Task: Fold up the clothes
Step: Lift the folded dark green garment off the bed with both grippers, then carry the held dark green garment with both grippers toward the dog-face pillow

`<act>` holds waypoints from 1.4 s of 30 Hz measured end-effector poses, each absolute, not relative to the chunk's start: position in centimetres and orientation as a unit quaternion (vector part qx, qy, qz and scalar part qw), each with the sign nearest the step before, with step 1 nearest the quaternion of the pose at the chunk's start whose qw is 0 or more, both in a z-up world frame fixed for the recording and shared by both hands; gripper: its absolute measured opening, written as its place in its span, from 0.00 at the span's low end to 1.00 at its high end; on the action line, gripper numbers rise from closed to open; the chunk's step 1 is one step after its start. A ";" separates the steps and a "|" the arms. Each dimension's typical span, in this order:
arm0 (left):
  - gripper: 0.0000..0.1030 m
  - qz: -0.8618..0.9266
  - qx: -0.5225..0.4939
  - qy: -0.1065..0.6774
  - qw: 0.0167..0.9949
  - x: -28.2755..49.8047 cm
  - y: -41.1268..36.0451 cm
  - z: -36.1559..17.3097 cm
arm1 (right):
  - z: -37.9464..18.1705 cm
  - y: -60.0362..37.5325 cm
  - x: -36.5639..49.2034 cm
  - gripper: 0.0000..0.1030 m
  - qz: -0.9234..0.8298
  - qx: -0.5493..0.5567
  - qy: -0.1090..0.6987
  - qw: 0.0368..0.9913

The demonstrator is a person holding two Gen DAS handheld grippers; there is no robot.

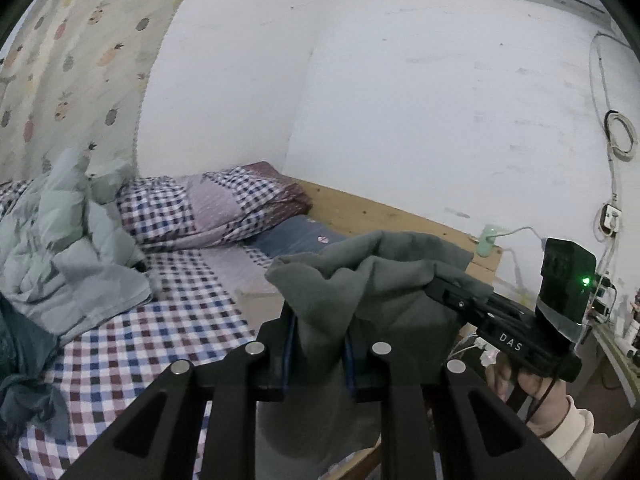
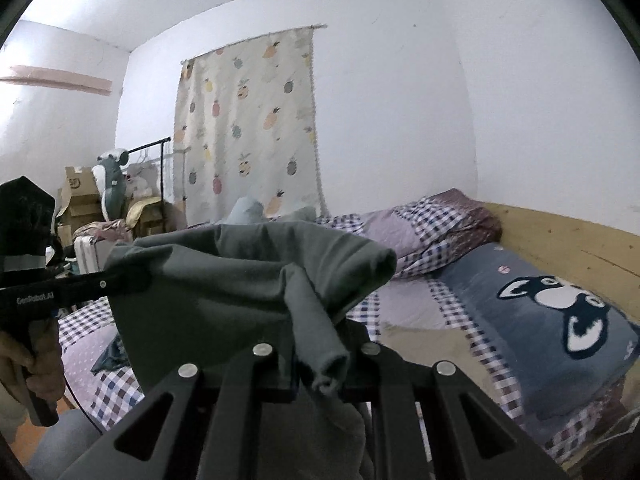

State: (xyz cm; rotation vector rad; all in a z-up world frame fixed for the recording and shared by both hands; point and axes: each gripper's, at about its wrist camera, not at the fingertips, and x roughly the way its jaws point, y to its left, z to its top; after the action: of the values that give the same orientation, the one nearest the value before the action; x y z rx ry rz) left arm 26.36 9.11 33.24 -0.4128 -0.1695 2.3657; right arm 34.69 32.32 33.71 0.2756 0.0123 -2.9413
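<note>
You had 1 grey-green garment (image 1: 360,276) up between 2 grippers, left gripper (image 1: 320,344) and right gripper (image 2: 320,354). On the bed (image 1: 168,332) lay 1 checked pillow (image 1: 208,208), 1 blue pillow (image 2: 540,320) and 1 pale green quilt (image 1: 60,240).

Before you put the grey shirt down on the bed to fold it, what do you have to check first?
1. Left gripper pinching the grey garment: ok, cloth sits between its fingers.
2. Right gripper pinching it too: ok, a bunched edge is clamped.
3. Garment lifted off the bed: ok, it hangs between both grippers.
4. Garment spread flat: not ok, it sags and wrinkles.
5. Room on the checked sheet: ok in front; the pale green quilt is heaped to one side.
6. Which part is held, hem or shoulders: cannot tell.
</note>
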 end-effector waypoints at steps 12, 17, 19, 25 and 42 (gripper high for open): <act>0.18 0.893 -0.158 -0.041 0.419 24.4 18.5 37.8 | 37.4 40.4 35.8 0.11 -0.998 0.060 0.005 0.020; 0.18 0.881 -0.163 -0.034 0.443 22.5 22.7 39.5 | 39.0 43.8 35.0 0.11 -0.999 0.051 0.010 -0.011; 0.18 0.876 -0.165 -0.029 0.452 21.8 24.2 40.1 | 39.6 45.0 34.6 0.11 -0.999 0.047 0.012 -0.023; 0.18 0.865 -0.174 -0.011 0.470 19.6 28.0 41.6 | 40.7 47.6 32.5 0.11 -0.998 0.041 0.020 -0.046; 0.18 0.858 -0.207 0.009 0.469 12.8 33.0 40.0 | 39.3 51.3 25.6 0.11 -0.996 0.053 0.023 -0.065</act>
State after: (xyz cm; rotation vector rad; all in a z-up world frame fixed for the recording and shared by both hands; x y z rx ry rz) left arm 12.82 33.00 40.03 -0.5087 0.0225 2.1043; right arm 25.60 51.34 39.28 0.1740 0.0760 -3.2665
